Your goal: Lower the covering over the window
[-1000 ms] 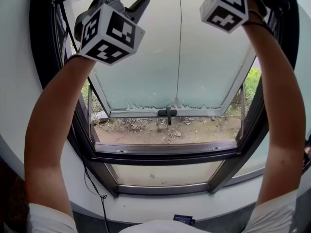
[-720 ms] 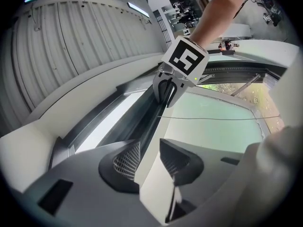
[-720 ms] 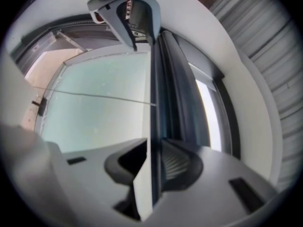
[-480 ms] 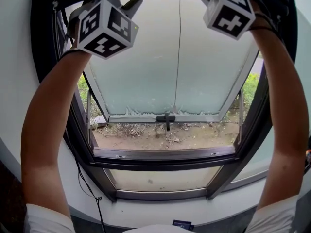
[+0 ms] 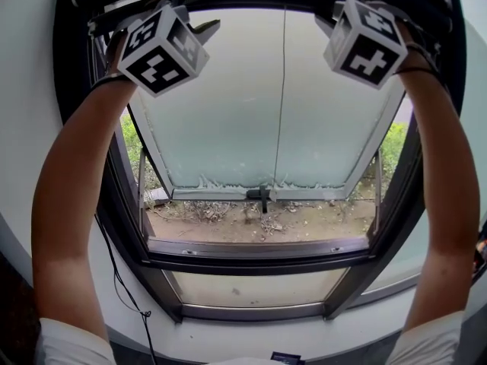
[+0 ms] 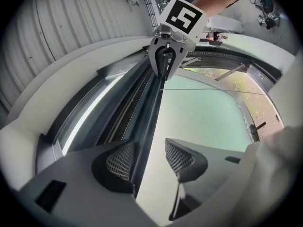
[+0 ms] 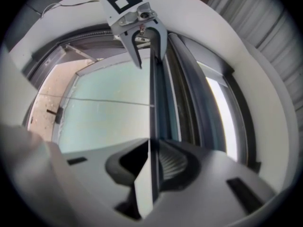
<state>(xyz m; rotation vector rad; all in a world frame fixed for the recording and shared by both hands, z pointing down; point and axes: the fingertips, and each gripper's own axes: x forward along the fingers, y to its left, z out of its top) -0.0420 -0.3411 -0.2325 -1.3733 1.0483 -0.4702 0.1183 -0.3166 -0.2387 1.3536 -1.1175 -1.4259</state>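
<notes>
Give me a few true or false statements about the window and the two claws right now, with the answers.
1. The left claw stands open around the blind's bottom bar. True; its jaws have just been opening.
2. The right claw is wide open and empty. False: it is closed on the bottom bar, its jaws having just been closing.
3. The bottom bar has reached the sill. False: it sits at the top of the window, leaving the frosted pane uncovered.
4. A thin cord hangs down the window's middle. True.
</notes>
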